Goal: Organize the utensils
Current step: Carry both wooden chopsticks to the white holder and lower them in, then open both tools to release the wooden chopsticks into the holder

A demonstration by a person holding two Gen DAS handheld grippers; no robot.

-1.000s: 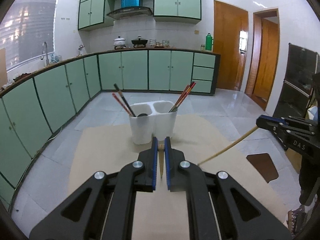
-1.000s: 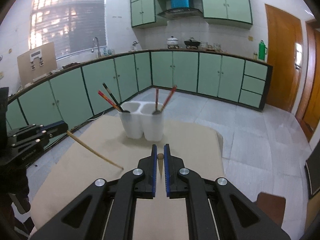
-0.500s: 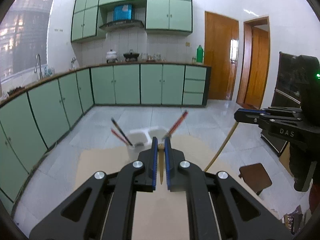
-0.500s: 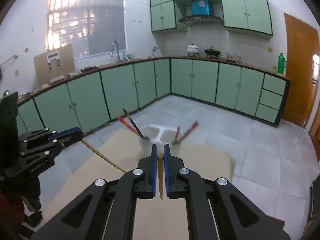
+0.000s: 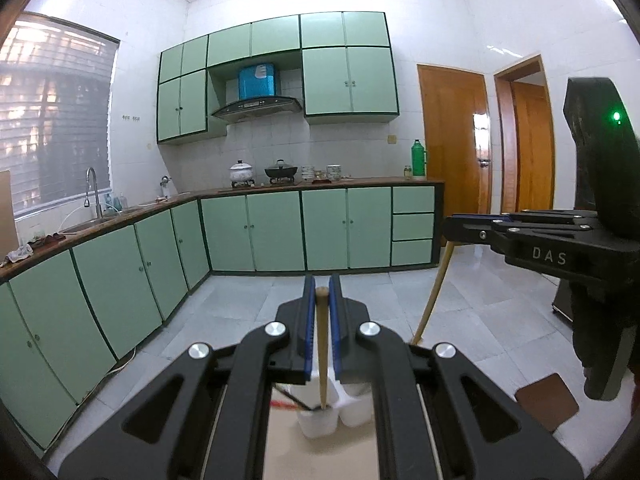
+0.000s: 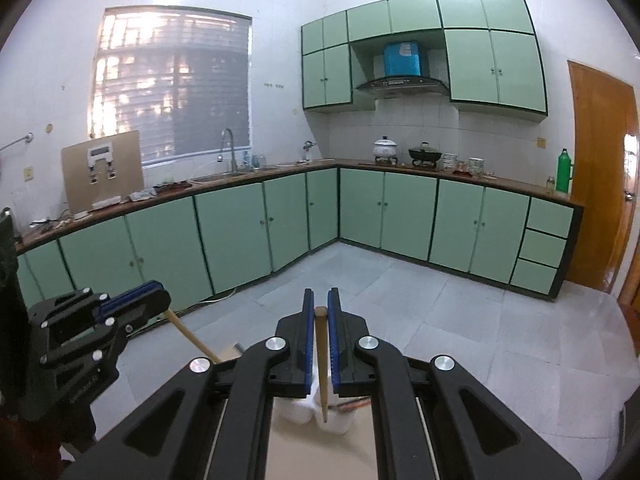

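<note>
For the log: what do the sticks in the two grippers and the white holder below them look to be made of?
Chopstick in the left gripper: pale tan, matte, tapered; probably bamboo or wood.
Chopstick in the right gripper: same tan matte look; likely the same material.
White holder: smooth, opaque, two compartments; plastic or glazed ceramic, cannot tell which.

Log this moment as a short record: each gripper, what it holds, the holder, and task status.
left gripper: shut on a light wooden chopstick, tip pointing down
right gripper: shut on a second light wooden chopstick, tip down
holder: white two-compartment plastic utensil holder on the beige tabletop, below both grippers
already in holder: dark and red chopsticks
status: held chopsticks not yet in holder
</note>
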